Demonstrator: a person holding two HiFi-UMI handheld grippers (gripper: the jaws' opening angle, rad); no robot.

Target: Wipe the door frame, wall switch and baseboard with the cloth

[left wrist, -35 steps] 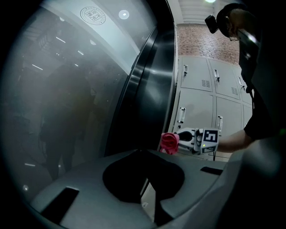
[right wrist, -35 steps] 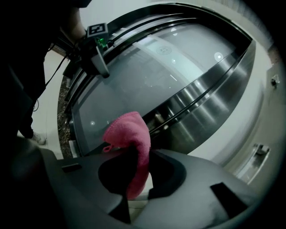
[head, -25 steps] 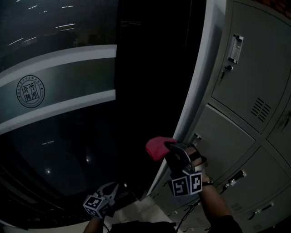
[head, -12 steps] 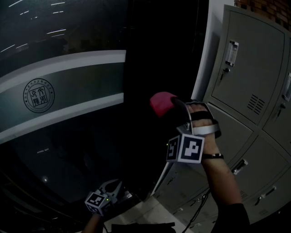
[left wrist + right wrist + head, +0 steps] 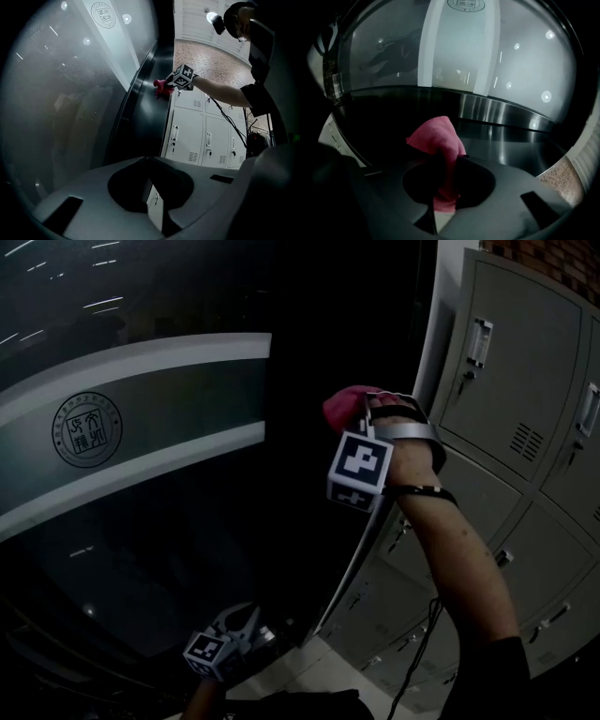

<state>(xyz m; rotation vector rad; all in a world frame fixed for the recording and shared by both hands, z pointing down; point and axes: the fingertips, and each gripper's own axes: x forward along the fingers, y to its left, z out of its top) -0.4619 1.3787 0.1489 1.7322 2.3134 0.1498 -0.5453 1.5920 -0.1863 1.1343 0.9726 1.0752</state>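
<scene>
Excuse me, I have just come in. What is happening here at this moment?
A person is wiping with a cloth. The right hand-held gripper is shut on a pink cloth and holds it high up against the dark door frame, beside the grey lockers. The left hand-held gripper hangs low, with its jaws together and nothing between them.

The pink cloth (image 5: 345,407) (bunched, fuzzy) sits at one o'clock in the head view, against the dark door frame (image 5: 319,324).
</scene>
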